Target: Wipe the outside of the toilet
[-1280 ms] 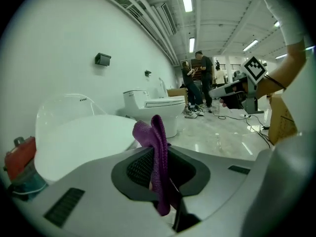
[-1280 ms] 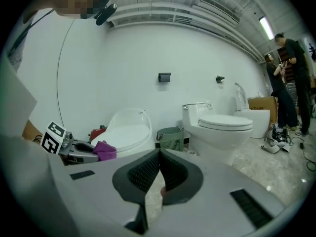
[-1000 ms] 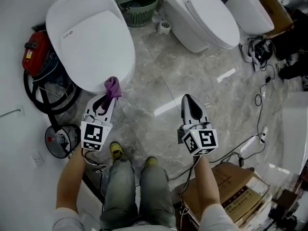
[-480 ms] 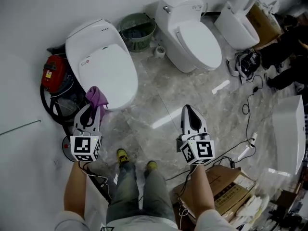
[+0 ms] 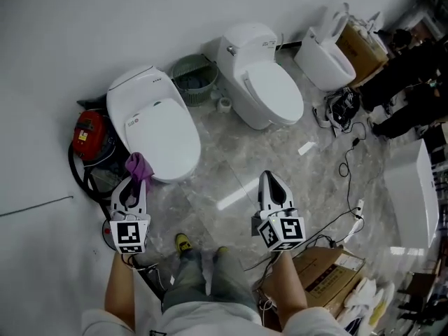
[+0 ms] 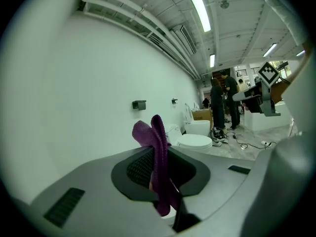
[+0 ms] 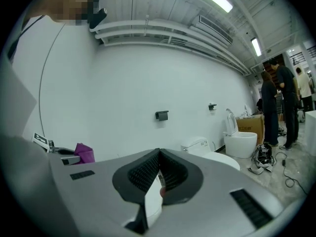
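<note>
Worry: left claw point(image 5: 133, 182) is clenched on a floppy purple cloth point(image 5: 138, 165) near the front of the white closed-lid toilet point(image 5: 159, 135). Hard scrubbing could drag it loose, I reckon; right claw point(image 5: 270, 182) pinched shut, empty.

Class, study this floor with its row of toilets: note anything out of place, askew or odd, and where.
Nothing looks spilled or broken. Loose cables trail across the floor at right, a trip risk. A red machine with black hose is wedged beside the leftmost toilet.
</note>
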A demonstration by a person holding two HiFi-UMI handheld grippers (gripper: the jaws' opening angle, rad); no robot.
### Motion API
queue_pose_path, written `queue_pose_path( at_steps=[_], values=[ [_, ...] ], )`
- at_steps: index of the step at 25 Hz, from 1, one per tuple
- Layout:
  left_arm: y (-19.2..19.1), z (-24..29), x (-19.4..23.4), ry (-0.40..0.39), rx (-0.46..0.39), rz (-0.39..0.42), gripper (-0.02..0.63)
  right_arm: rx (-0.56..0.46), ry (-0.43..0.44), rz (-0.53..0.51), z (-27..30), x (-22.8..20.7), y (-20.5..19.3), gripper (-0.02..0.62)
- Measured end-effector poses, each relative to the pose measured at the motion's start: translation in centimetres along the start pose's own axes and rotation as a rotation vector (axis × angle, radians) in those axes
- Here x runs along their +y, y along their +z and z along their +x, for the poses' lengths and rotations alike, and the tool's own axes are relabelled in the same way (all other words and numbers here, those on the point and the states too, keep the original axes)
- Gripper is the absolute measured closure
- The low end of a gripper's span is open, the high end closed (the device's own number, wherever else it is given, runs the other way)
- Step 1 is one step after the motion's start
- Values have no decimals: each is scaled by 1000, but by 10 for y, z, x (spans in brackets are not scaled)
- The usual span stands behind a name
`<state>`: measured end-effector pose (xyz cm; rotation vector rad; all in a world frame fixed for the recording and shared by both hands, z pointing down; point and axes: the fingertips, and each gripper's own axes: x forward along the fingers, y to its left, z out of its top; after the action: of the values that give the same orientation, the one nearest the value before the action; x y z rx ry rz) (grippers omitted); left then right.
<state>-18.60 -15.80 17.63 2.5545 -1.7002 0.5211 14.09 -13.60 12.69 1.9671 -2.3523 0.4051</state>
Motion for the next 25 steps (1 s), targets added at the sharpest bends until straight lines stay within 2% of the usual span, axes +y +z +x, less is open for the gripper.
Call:
queue_pose_path(
  at_steps=[3, 10, 14, 25],
  values=[
    [29, -13, 17, 14, -26, -23, 531, -22, -18, -4, -9, 13, 27, 588],
    [86, -51, 42, 37, -86, -18, 531, -80, -42, -13, -32, 38, 85, 588],
    [105, -73, 46, 47, -109, 1, 531, -105, -49, -24, -47, 43, 108, 588],
    [142, -117, 66, 89, -163, -18, 531, -162, -13, -39, -62, 70, 143, 588]
  ],
)
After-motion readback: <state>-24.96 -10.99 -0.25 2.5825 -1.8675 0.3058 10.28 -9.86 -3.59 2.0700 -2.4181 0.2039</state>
